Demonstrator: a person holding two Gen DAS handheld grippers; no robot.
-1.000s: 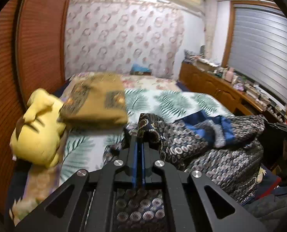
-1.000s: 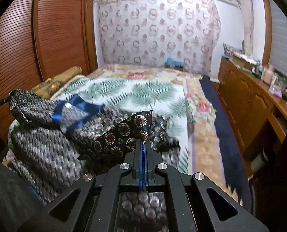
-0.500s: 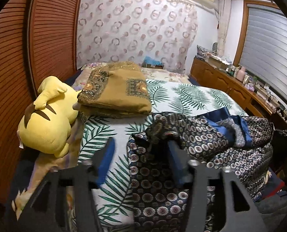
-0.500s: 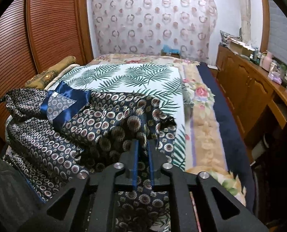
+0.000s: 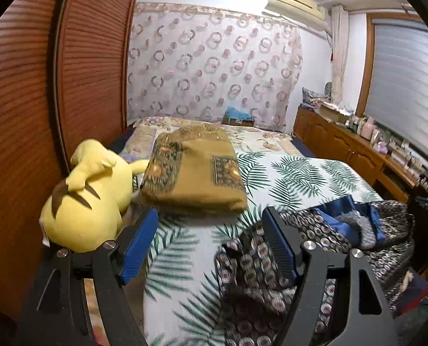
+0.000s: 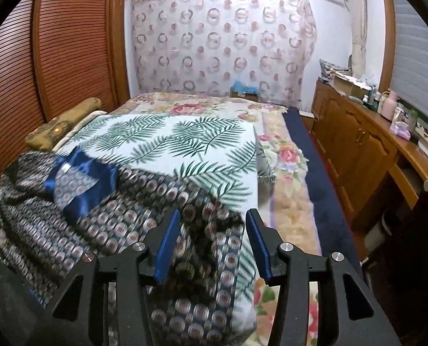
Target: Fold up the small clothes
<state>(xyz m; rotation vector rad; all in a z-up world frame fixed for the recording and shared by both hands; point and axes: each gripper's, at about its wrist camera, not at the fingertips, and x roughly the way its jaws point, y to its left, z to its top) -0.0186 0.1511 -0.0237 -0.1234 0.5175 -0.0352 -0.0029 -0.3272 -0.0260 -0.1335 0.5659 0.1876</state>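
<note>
The dark patterned garment (image 6: 144,201) lies rumpled on the near end of the bed (image 6: 214,141), laid on the flat spread so it can be folded. Both jaws are opening: the left hand-held gripper (image 5: 211,239) spans bare spread beside it, the right hand-held gripper (image 6: 212,238) straddles the cloth without pressing it, evidently letting go.

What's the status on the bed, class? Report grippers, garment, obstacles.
Left gripper opening, nothing pinched. Right gripper opening over the patterned garment, cloth lying loose. Folded mustard cloth and yellow plush sit clear.
</note>
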